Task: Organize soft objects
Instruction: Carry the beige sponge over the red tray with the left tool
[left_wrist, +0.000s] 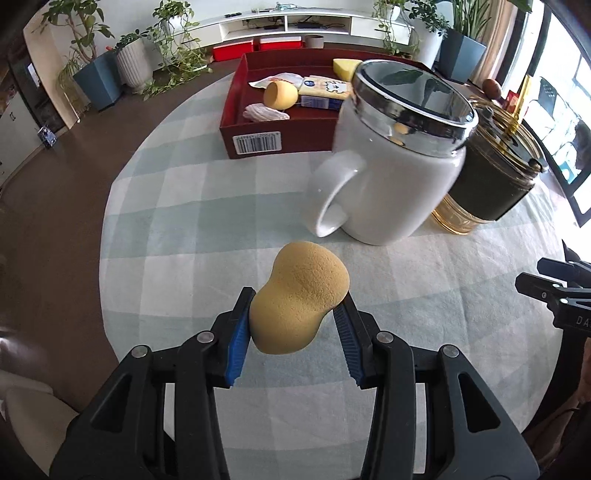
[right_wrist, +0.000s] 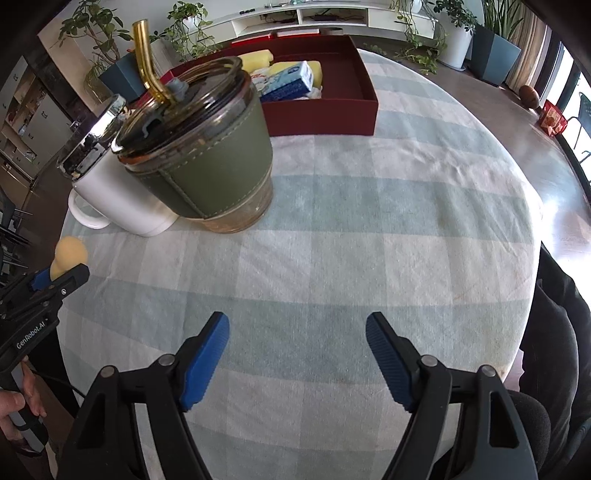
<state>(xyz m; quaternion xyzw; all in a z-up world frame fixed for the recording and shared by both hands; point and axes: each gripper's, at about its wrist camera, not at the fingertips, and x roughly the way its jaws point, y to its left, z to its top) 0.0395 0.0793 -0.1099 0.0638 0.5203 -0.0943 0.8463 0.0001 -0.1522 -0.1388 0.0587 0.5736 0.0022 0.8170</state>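
Observation:
My left gripper (left_wrist: 295, 299) is shut on a tan gourd-shaped makeup sponge (left_wrist: 299, 295), held above the checked tablecloth (left_wrist: 221, 229). The same sponge (right_wrist: 68, 254) shows at the left edge of the right wrist view, between the left gripper's fingers. A dark red box (left_wrist: 236, 122) at the far side of the table holds a second tan sponge (left_wrist: 280, 94), a yellow sponge (left_wrist: 345, 66), a tissue pack (left_wrist: 325, 90) and a white cloth (left_wrist: 264, 112). My right gripper (right_wrist: 297, 325) is open over bare tablecloth (right_wrist: 351, 221) with nothing between its fingers.
A white lidded mug (left_wrist: 391, 162) and a glass tumbler with a green sleeve (left_wrist: 491, 173) and gold straw (right_wrist: 147, 62) stand between me and the red box (right_wrist: 325, 110). Potted plants (left_wrist: 96, 70) and a white shelf unit (left_wrist: 295, 22) line the far wall.

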